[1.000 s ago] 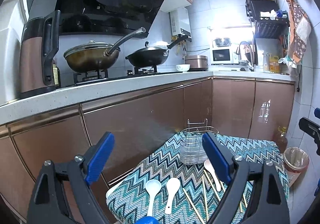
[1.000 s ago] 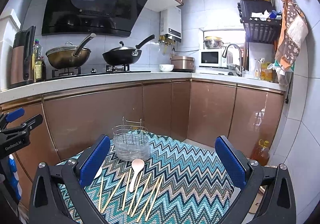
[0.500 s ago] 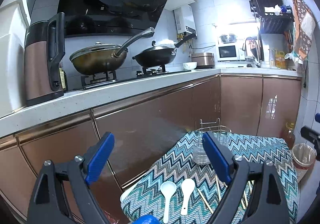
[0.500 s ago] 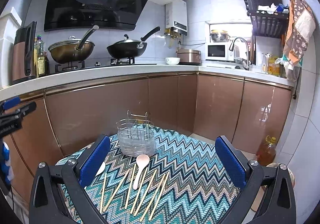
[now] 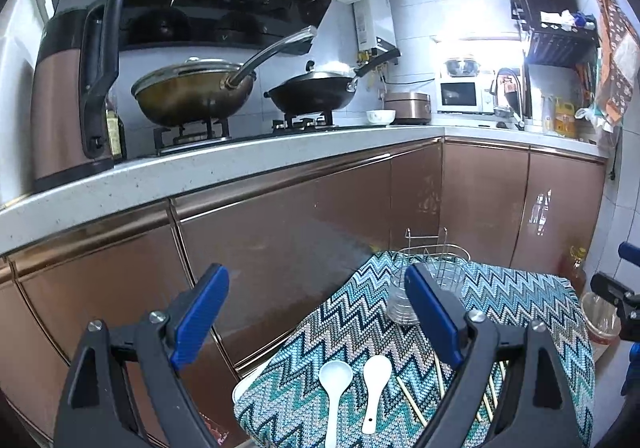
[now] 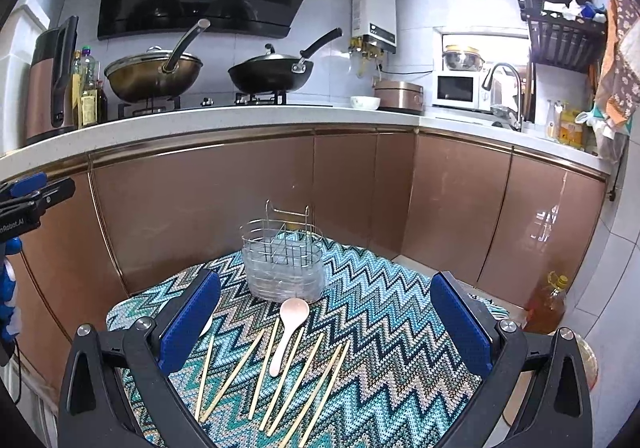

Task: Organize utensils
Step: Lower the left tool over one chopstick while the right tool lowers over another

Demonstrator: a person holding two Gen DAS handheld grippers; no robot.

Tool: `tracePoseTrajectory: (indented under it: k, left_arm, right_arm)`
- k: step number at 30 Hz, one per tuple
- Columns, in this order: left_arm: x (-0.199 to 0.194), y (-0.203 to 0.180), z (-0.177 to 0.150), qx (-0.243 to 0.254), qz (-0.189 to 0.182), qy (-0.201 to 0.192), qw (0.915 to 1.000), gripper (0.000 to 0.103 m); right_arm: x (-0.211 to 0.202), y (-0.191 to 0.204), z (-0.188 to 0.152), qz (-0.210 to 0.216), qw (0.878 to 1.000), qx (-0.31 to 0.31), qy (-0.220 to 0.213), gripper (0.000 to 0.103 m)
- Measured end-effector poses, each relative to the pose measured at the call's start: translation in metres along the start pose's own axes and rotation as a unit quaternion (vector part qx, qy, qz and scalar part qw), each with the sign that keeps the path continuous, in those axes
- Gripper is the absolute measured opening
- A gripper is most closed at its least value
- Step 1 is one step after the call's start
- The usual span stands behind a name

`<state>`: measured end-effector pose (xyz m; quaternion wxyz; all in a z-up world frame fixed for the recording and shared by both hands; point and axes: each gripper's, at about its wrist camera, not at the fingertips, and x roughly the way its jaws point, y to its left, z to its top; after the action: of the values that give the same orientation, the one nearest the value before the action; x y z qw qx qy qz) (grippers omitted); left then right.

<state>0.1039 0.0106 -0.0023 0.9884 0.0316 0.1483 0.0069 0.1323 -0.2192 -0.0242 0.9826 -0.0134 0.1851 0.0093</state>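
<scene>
A wire utensil holder stands upright at the far side of a small table covered by a zigzag cloth. In front of it lie a pale pink spoon and several wooden chopsticks, spread in a fan. In the left wrist view two white spoons lie side by side near the cloth's left edge, and the holder shows partly behind a finger. My left gripper hangs open above the table's left side. My right gripper is open above the chopsticks and holds nothing.
Brown cabinet fronts rise close behind the table, under a white counter with two woks, a kettle and a microwave. An oil bottle and a bin stand on the floor at the right.
Both views have shifted: the table and holder now sit further right in each view and lower in the left one. Both grippers stay open and the utensils lie where they were.
</scene>
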Motion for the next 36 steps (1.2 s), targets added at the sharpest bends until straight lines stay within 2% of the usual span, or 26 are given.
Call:
tracePoseTrajectory:
  k: [9, 23, 31, 36]
  left_arm:
    - [0.020, 0.005, -0.002, -0.016, -0.003, 0.023, 0.9996, 0.090]
    - [0.051, 0.014, -0.018, -0.033, -0.030, 0.072, 0.9964, 0.090]
    - [0.080, 0.024, -0.035, -0.046, -0.061, 0.130, 0.9886, 0.088]
    - [0.100, 0.030, -0.048, -0.061, -0.085, 0.174, 0.9791, 0.088]
  right_arm:
    - [0.021, -0.003, -0.003, 0.011, 1.000, 0.000, 0.018, 0.103]
    - [0.049, -0.010, -0.011, 0.030, 0.998, 0.014, 0.059, 0.098]
    - [0.072, -0.020, -0.019, 0.048, 0.993, 0.032, 0.104, 0.090]
    - [0.093, -0.030, -0.026, 0.066, 0.985, 0.056, 0.147, 0.084]
